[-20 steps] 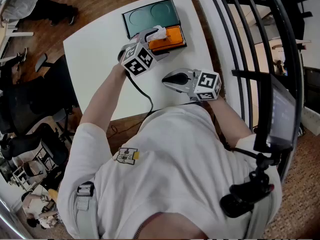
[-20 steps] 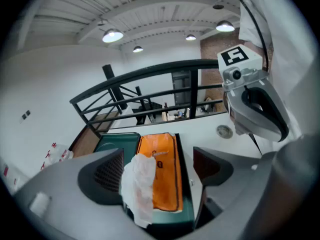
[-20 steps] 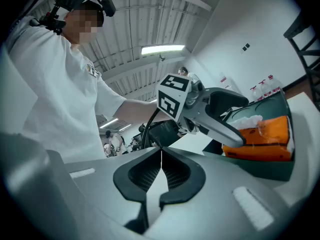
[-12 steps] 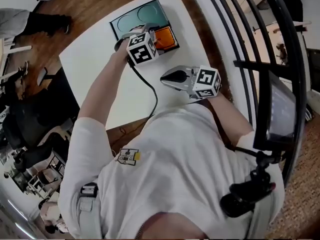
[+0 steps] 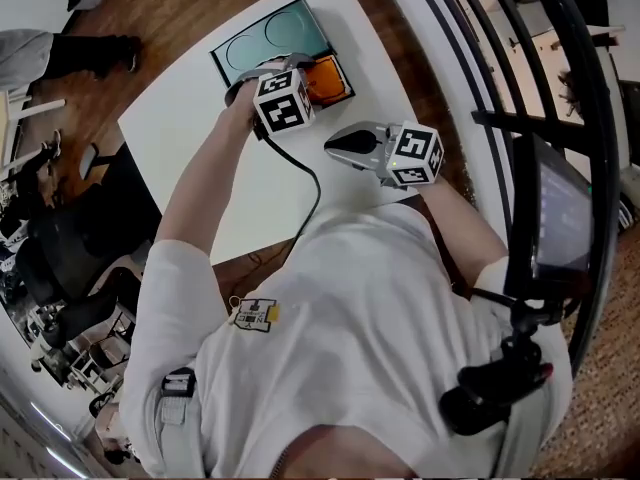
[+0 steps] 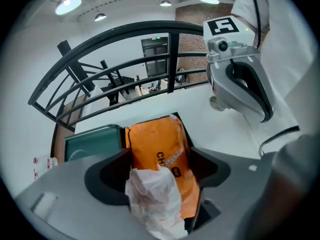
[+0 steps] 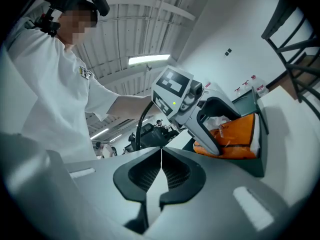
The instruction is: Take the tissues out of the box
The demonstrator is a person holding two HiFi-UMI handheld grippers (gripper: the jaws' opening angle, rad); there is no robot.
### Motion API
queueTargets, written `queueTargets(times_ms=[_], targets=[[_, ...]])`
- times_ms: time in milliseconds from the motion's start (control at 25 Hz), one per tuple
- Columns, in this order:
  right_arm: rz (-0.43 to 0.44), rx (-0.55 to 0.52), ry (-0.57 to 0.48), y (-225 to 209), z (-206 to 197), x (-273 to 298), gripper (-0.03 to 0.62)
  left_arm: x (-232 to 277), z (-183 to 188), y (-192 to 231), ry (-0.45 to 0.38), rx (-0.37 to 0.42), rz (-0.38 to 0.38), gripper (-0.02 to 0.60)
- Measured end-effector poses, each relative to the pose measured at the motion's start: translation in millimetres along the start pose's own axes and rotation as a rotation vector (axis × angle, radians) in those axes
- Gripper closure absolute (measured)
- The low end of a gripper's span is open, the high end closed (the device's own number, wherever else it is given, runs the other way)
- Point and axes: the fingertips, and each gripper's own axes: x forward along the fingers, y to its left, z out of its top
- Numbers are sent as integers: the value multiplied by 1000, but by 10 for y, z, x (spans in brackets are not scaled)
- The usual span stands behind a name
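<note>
An orange tissue pack lies in the right half of a dark green box on the white table. A crumpled white tissue sticks up from the pack. My left gripper hangs over the pack. Its jaws stand wide on either side of the tissue, and the pads do not press on it. The right gripper view shows that left gripper above the pack. My right gripper hovers near the table's front right, shut with nothing between its fingers.
The box's left half has two round hollows. A black cable runs from the left gripper across the table toward the person. A dark curved railing borders the table's right side. Chairs stand on the wooden floor at left.
The left gripper moved from beside the pack to over it, so it now covers the tissue in the head view. The right gripper stayed near the front right.
</note>
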Motion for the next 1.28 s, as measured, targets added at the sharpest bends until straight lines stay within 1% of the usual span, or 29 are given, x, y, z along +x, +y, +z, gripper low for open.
queueTargets(times_ms=[240,600,800,1000,1160,1280], targets=[[-17,-2,-5,-100,19,-24,591,67,11,-25,-12,-15,-13,209],[-24,9,-1,-157,-12,-51,591,62,5,-56,-36,-18,-19,285],[-30,6,-6,-197,46,-57,591,12,-12,-32,-33,-7,-18,304],[-30,2,-7,-222,61,-72,591,-112,-59,8,-38,-17,7,305],[-24,-16,-5,-261,106,-70,591,-325,-24,64,-57,-20,47,305],[-14,-39,7,-276,157,-65,591,-509,14,86,-65,-1,86,305]])
